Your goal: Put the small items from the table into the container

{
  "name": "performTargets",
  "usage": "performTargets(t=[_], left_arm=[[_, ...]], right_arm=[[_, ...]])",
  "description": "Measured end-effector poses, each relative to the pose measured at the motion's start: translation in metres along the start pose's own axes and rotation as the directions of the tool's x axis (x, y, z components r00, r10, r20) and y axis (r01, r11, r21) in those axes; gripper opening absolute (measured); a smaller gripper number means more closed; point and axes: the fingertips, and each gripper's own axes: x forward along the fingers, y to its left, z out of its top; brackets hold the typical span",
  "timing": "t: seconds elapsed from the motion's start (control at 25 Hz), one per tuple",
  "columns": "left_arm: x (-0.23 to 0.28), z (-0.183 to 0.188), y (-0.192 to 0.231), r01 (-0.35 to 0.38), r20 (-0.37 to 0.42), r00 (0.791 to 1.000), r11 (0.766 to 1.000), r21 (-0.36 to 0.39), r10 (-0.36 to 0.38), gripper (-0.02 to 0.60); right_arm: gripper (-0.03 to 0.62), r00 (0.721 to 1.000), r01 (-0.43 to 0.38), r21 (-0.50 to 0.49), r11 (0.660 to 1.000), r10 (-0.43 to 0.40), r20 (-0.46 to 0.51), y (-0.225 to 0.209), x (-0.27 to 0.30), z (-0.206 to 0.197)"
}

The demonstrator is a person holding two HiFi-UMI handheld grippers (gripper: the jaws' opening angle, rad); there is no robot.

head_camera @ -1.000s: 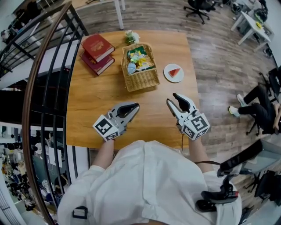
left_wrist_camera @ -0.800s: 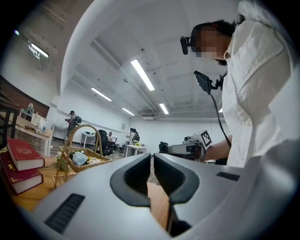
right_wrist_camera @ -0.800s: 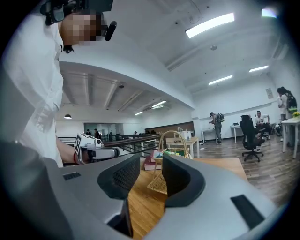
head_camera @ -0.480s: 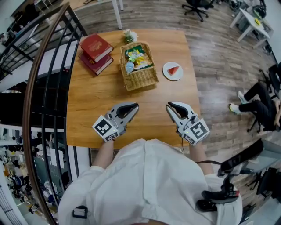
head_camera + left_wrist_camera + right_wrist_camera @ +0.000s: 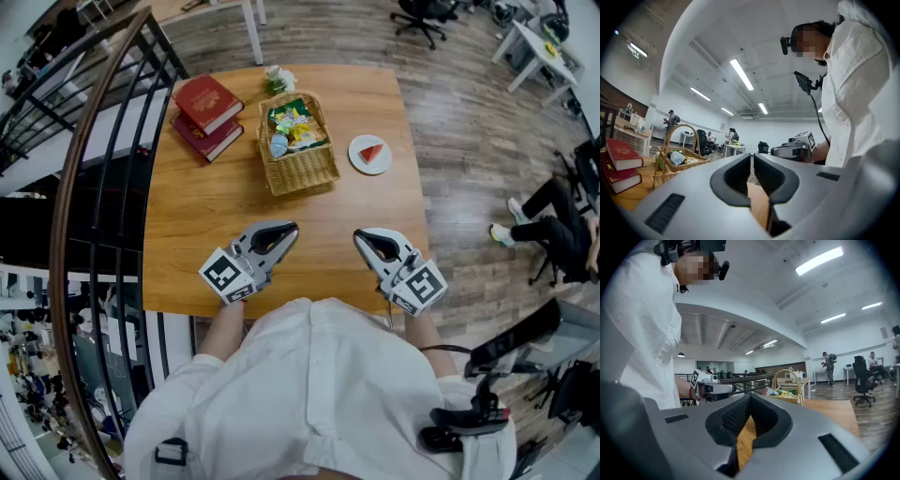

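Right gripper view: the right gripper has its jaws pressed together with nothing between them, only bare wooden table below; the left gripper stands all but closed, a thin slit at the tips, also empty; both rest near the table's near edge, well apart from the wicker basket. The small packets already lie inside it; beside it sit a white plate with a red wedge, a pale sprig behind, and two red books. If the wedge is next, I would spread the right jaws before reaching, pinch its sides without nudging the plate, and lift clear of the basket handle.
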Motion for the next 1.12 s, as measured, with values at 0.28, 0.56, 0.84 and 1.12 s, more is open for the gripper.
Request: performTargets(t=[0.28, 0.56, 0.84, 1.12], left_arm=[[0.001, -0.002, -0.017, 0.028, -0.006, 1.000, 1.000, -0.004, -0.028, 0.008], [-0.005, -0.005, -0.037, 0.053, -0.009, 0.999, 0.998, -0.023, -0.054, 0.008], [-0.005, 0.001, -0.030, 0.042, 0.003, 0.999, 0.999, -0.005, -0.042, 0.008], [-0.001, 0.002, -0.034, 0.051, 0.007, 0.999, 0.999, -0.004, -0.051, 0.008]], right_arm=[[0.016, 1.000, -0.024, 0.002, 1.000, 0.024, 0.010, 0.012, -0.002, 0.001], [0.015, 1.000, -0.027, 0.014, 1.000, 0.027, 0.016, 0.026, -0.006, 0.001], [0.016, 0.999, -0.030, 0.005, 1.000, 0.030, 0.022, 0.025, 0.000, 0.004], [0.015, 0.999, -0.033, -0.005, 0.999, 0.033, 0.002, 0.027, -0.001, 0.004]])
